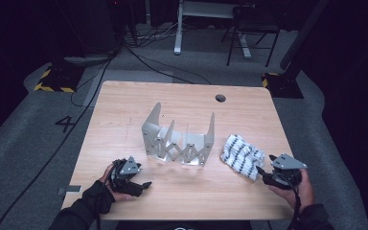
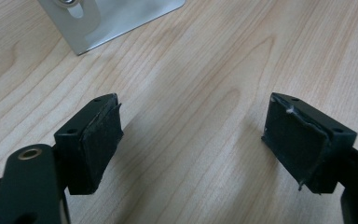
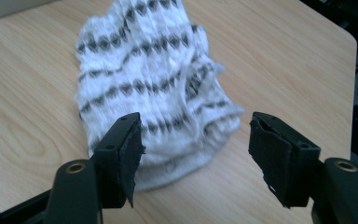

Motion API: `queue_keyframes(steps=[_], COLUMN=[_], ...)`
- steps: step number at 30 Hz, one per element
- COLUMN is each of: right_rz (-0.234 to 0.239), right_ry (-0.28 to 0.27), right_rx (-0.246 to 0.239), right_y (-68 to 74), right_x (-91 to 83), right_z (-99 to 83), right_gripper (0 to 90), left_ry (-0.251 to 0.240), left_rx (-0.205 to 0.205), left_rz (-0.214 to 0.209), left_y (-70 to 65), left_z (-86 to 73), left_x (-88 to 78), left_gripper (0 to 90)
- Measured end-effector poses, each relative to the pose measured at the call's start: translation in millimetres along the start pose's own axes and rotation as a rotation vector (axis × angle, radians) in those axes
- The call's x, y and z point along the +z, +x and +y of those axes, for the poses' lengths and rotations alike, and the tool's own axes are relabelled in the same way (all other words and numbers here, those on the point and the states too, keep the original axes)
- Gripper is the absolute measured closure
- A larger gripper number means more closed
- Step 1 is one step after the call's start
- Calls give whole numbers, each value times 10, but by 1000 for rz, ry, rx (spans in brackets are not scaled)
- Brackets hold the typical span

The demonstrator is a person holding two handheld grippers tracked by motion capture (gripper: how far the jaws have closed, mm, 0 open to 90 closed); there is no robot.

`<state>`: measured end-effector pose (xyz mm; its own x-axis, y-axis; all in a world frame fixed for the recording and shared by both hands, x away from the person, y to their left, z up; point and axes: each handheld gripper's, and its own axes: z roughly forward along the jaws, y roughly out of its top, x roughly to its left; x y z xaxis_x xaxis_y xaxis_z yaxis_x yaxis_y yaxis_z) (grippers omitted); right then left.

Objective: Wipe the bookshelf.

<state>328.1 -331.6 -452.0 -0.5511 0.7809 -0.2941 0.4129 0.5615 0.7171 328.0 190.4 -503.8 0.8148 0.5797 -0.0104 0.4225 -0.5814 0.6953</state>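
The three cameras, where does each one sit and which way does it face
High view: above the person's side, looking forward and down on the wooden table; both forearms, left gripper and right gripper show.
Left gripper view: rides the left gripper, facing bare tabletop and a metal rack corner; open jaws.
Right gripper view: rides the right gripper, facing the striped cloth; open jaws.
Shared: high and right gripper views both show the cloth.

Left tool (image 1: 146,184) and right tool (image 1: 258,170) low over the table, jaws wide apart, nothing gripped.
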Motion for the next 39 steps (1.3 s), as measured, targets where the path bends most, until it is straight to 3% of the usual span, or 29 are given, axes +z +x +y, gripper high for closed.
queue_keyframes(steps=[10, 14, 18, 20, 28, 39], right_rz=[29, 66, 94, 115, 140, 139], right_ry=[44, 34, 40, 17, 10, 11], right_rx=[40, 113, 151, 181, 265, 267], right_y=[-139, -210, -198, -203, -257, -256], right_x=[-83, -81, -46, -27, 14, 24], right_z=[-424, -593, -724, -778, -821, -814], right_gripper=[344, 335, 328, 316, 265, 262], left_ry=[4, 3, 6, 5, 7, 8], left_rx=[-37, -57, -73, -80, -101, -98], left_rz=[38, 57, 68, 74, 95, 95], left_y=[-5, -5, -3, -4, -4, -4], left_z=[-89, -196, -273, -287, -340, -342], left_x=[-83, -185, -259, -272, -324, -325], left_gripper=[166, 166, 162, 161, 159, 157])
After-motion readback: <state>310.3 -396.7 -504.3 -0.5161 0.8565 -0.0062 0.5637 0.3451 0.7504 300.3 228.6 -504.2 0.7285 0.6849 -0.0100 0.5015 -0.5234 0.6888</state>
